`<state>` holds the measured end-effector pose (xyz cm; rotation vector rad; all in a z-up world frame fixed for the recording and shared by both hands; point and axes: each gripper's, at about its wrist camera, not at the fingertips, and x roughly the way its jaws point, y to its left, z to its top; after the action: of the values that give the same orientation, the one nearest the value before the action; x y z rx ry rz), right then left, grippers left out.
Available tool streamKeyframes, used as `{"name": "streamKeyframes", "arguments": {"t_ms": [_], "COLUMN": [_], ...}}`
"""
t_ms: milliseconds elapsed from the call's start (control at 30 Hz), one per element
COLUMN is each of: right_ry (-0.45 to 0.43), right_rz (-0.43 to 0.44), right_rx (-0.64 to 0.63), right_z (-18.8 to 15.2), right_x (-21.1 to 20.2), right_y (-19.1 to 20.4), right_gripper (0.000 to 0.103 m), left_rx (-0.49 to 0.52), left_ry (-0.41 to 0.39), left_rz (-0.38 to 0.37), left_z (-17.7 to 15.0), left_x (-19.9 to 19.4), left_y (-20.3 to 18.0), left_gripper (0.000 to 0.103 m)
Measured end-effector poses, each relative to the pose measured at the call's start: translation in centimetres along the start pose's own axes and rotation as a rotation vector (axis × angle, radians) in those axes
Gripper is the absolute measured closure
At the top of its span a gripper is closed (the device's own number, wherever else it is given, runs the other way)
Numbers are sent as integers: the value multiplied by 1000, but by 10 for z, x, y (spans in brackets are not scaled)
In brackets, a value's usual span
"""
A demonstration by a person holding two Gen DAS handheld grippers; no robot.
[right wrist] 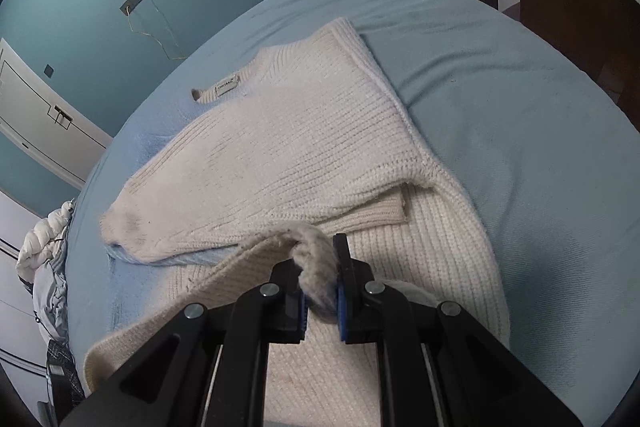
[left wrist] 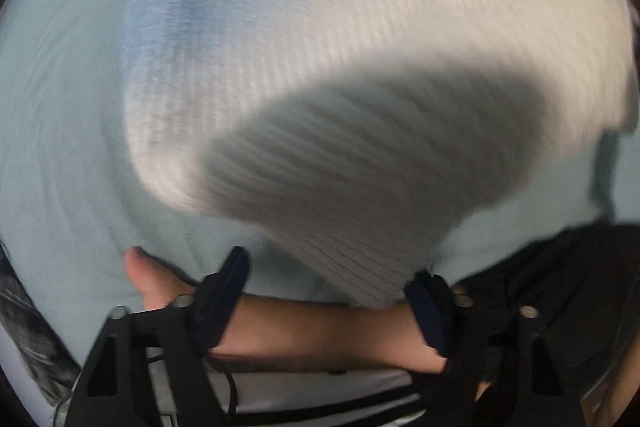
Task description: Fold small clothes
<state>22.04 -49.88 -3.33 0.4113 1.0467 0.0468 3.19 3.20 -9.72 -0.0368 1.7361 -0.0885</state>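
- Now the right gripper (right wrist: 320, 267) pinches the cream ribbed knit sweater's (right wrist: 280, 147) hem; a tug could drag its folded sleeve askew.
- Left gripper (left wrist: 332, 291) hangs spread over the sweater, empty; closing blind risks bunching it.

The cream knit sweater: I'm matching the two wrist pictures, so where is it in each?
Left wrist: the sweater fills the middle and upper right, blurred.
Right wrist: it runs from centre to bottom, a fold pinched in the right claw.
Shared landmark: the light blue bedsheet beneath.

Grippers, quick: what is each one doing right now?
Left gripper: open, sweater edge between its fingers, not pinched.
Right gripper: shut on sweater edge.
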Motion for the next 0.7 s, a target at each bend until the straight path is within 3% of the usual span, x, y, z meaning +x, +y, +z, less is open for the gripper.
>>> {"name": "streamKeyframes", "arguments": {"t_ms": [33,100,200,300,367,500,700], "right_ry": [0,-4,-13,-36,-74,-174,-256], "right_rz": [2,8,6,11,29,43,67], "right_rx": [2,3,-8,-20,-20,-40,-115], "right_z": [0,1,0,-5,-12,-38,-76], "right_x": [-1,-2,-5,-17,-38,-97,-170], "right_y": [0,1,4,6,7,14,32], "right_gripper": [96,96,96,96,96,97,97], "left_rx": [-15,-17,-15,-29,-67,-154,-180], "left_ry": [-13,-27,-94,-222,-325,-494,-578], "left_rz": [-27,-72,-104,-127,-182,-243,-255], "left_z": [1,1,-5,-15,-26,-37,-54], "left_x": [-2,-5,-19,-49,-78,-121,-154], "left_y": [4,6,9,18,36,77,110], "left_gripper": [47,72,91,94,94,95,96]}}
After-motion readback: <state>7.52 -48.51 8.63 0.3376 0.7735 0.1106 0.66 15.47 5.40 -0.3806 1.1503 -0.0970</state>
